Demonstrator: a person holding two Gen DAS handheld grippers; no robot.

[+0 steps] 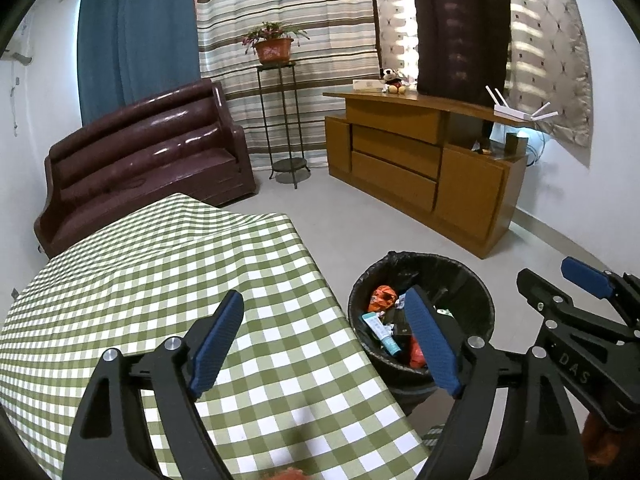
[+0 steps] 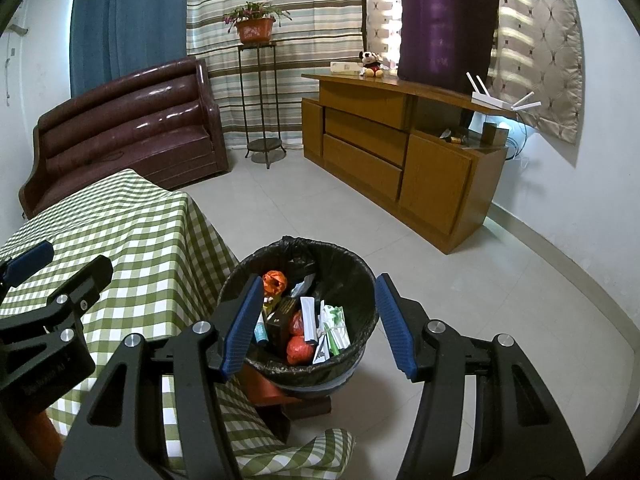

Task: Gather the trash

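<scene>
2 hand-held grippers are in your hands, and both stand with their blue pads spread apart and nothing between them. Your left hand-held gripper [image 1: 324, 308] hangs over the edge of the worktop [image 1: 160, 280] nearest the trash bin [image 1: 472, 280], one finger above the green checked cloth and the other above the bin's rim. Your right hand-held gripper [image 2: 320, 292] hovers directly above the trash bin [image 2: 360, 280], its 2 fingers framing the bin's mouth.

The bin stands on the floor just beside the worktop's corner, lined with a black bag. The trash [image 2: 308, 320] lies inside it: an orange crumpled wrapper [image 2: 275, 282] toward the side farthest from you, a dark box [image 2: 285, 316] near the middle, 2 red crumpled pieces toward the near wall, white and green paper packets [image 2: 334, 326] on the right side, and a blue-and-white tube [image 1: 382, 332] against the wall nearest the worktop.

Beyond the bin, a wooden cabinet [image 2: 380, 148] stands well apart against the curtains, with a stuffed toy [image 2: 370, 64] and a white router [image 2: 490, 100] on top. A brown sofa [image 2: 128, 120] sits beyond the worktop, and a potted plant [image 2: 254, 26] rests on a tall metal stand [image 2: 260, 100] between sofa and cabinet.
</scene>
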